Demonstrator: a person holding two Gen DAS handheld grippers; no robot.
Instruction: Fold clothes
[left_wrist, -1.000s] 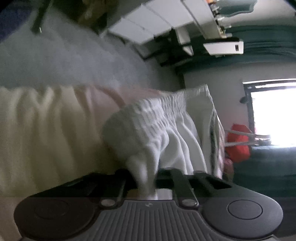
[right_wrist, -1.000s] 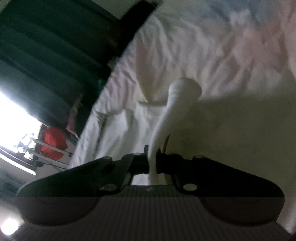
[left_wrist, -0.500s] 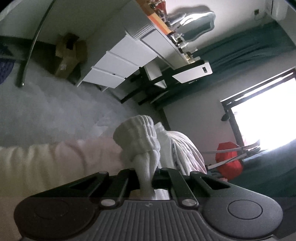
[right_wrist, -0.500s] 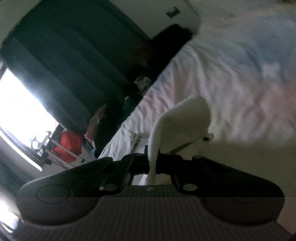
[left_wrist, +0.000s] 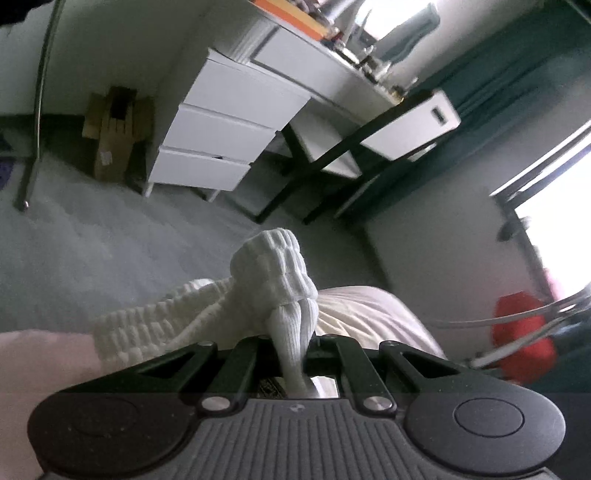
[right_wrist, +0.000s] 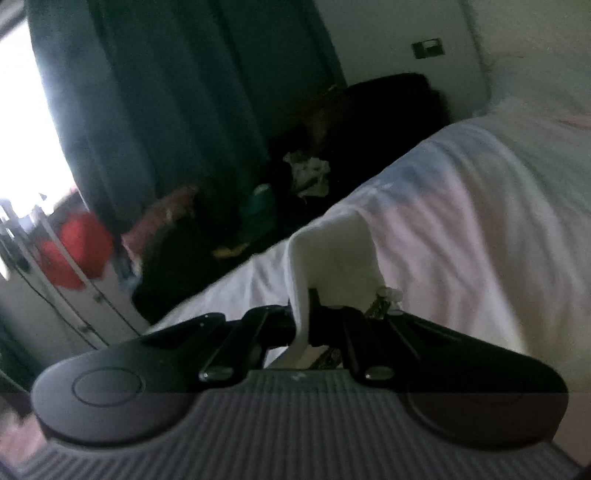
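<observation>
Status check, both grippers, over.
Left gripper shut on white garment waistband. Right gripper shut on its other edge, above bed. Nothing blocking.

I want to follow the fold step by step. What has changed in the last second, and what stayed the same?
Both hand-held grippers rose and tilted up: the left now faces the drawers, the right the curtain. The garment was spread wide before; now it hangs bunched. Nothing was taken or released: both stay shut on it, and the bed is unchanged.
</observation>
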